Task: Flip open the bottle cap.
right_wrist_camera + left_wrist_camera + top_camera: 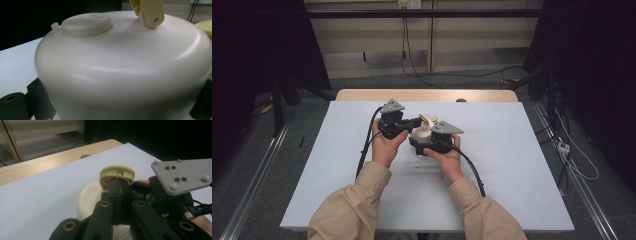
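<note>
While no writing shows on the cream jar (120, 75) | left hand-held gripper (119, 185) clamps its lid (117, 173) (yellowish) | right hand-held gripper (428, 145) grips jar

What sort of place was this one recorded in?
Likely a lab recording bay: a white-topped table ringed by dark curtains, metal floor rails on either side, loose cables on grey carpet, and wall sockets behind.

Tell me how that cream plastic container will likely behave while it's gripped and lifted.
The cream container has a smooth, glossy, rounded wall, so it may slip in the right gripper. It looks like thin moulded plastic, so probably light. Its broad, squat body suggests it would sit steadily rather than tip.
</note>
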